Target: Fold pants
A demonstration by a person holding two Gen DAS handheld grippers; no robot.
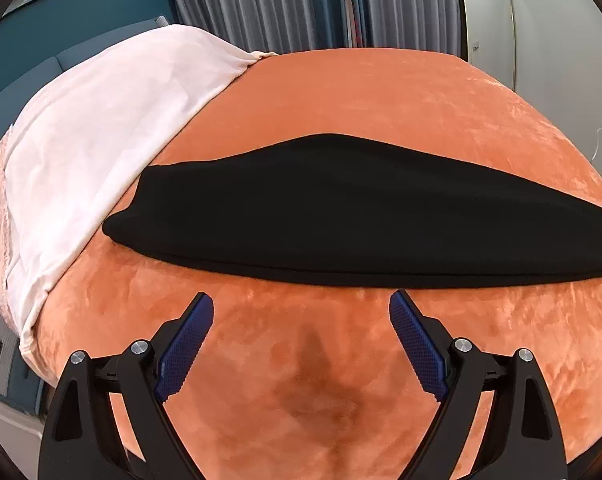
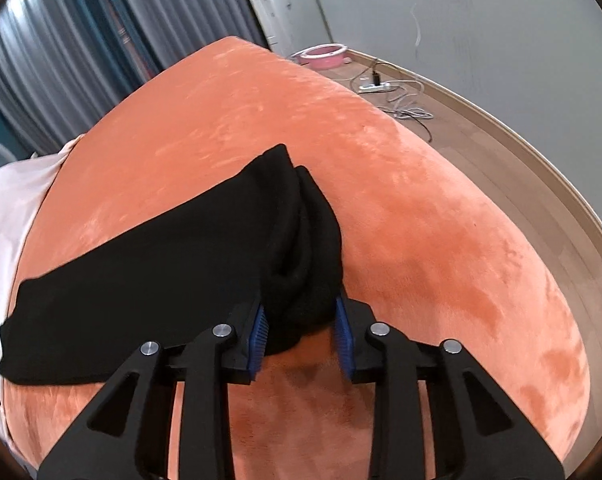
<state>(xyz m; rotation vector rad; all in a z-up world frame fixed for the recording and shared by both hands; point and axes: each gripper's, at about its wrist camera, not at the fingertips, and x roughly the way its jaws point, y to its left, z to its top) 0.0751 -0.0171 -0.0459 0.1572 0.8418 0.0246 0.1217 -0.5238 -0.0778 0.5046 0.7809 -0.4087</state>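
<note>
One wide bed (image 1: 381, 92), covered in orange plush, fills the space ahead of both my grippers, with a pale pink blanket (image 1: 85, 152) draped over its far left side. Across the plush, just beyond my fingertips, lie the black pants (image 1: 321, 220), already doubled lengthwise into one long dark strip running left to right.

My left gripper (image 1: 301, 322) hangs above bare plush just short of the strip's near edge, jaws spread wide and holding nothing. My right gripper (image 2: 301, 320) sits at the strip's right end, where the cloth bunches into thick rolled folds; its jaws stand narrow, with that bunch between the blue pads (image 2: 343, 320). The cloth seems to touch both pads, though I cannot tell how firmly they pinch.

I judge the fabric soft, limp, fairly thick and light, so it will sag and drag on the plush instead of sliding. Best hold, I think: both layers together at an end corner, one gripper on each side edge, lifting evenly.
</note>
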